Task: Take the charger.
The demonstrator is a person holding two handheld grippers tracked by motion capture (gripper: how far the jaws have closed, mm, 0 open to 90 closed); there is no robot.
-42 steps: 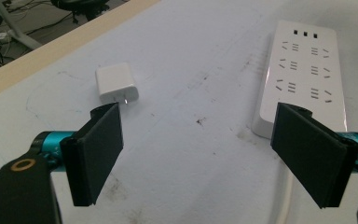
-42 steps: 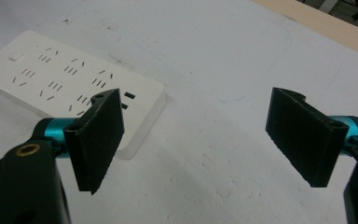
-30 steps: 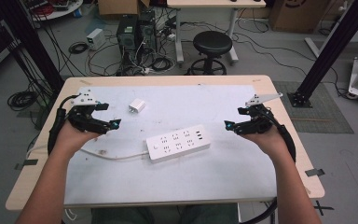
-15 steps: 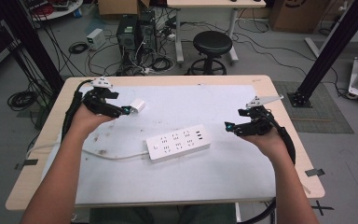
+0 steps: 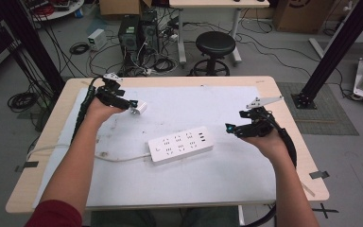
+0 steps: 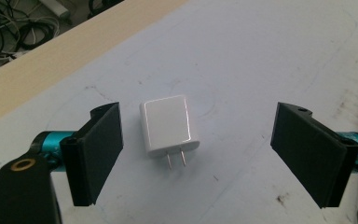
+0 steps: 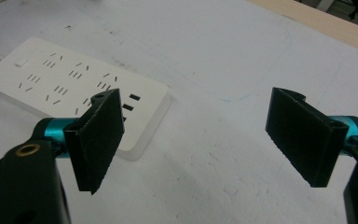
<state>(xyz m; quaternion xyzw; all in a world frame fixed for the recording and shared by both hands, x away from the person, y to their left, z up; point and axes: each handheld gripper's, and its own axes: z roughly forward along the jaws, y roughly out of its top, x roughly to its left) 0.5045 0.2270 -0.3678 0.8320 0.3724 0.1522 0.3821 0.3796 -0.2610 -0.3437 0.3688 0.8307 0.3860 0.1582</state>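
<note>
The small white plastic charger plug [image 6: 168,125], light, hard and smooth, is best pinched on its flat sides; the left gripper [image 6: 198,154] is held wide open, empty.

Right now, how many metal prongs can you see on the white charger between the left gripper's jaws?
2. Both stick out side by side from the near end of the white charger, which lies flat on the table, pointing back toward the open left gripper.

power strip [image 7: 74,88] cut off at left edge, its cord [image 5: 123,158] hidden under left forearm
</note>
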